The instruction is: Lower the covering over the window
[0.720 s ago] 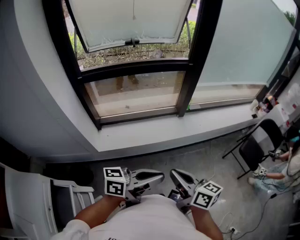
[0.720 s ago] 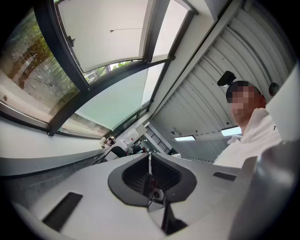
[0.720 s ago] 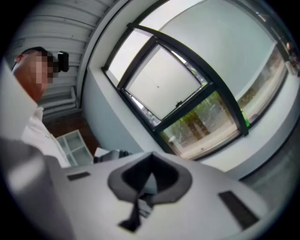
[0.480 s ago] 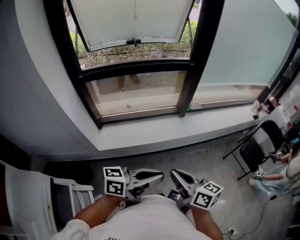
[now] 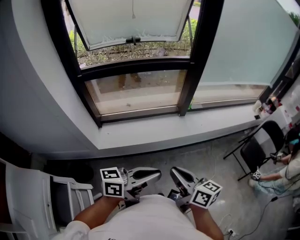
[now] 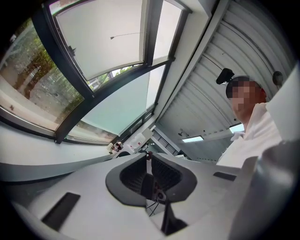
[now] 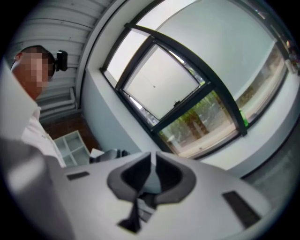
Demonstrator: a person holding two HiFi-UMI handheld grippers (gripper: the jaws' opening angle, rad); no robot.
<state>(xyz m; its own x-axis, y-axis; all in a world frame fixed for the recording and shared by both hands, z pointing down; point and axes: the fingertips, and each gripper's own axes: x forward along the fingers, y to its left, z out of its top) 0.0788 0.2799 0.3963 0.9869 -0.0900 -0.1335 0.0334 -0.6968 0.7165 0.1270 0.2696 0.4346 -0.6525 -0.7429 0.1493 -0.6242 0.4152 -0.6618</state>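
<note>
You stand facing the black-framed window point(image 5: 140, 65), both grippers held low against your body and well apart from it. Your left gripper point(image 5: 157, 174) has its jaws pressed together with nothing between them, and your right gripper point(image 5: 174, 172) is likewise closed and empty; the two tips point toward each other, near but not touching. The pale covering point(image 5: 131, 18) hangs over only the top part of the middle pane, its lower edge above the greenery seen through the glass, with a thin cord point(image 5: 133, 8) dangling in front of it. Below runs the white sill point(image 5: 164, 132). A white chair point(image 5: 28, 197) stands at your left.
</note>
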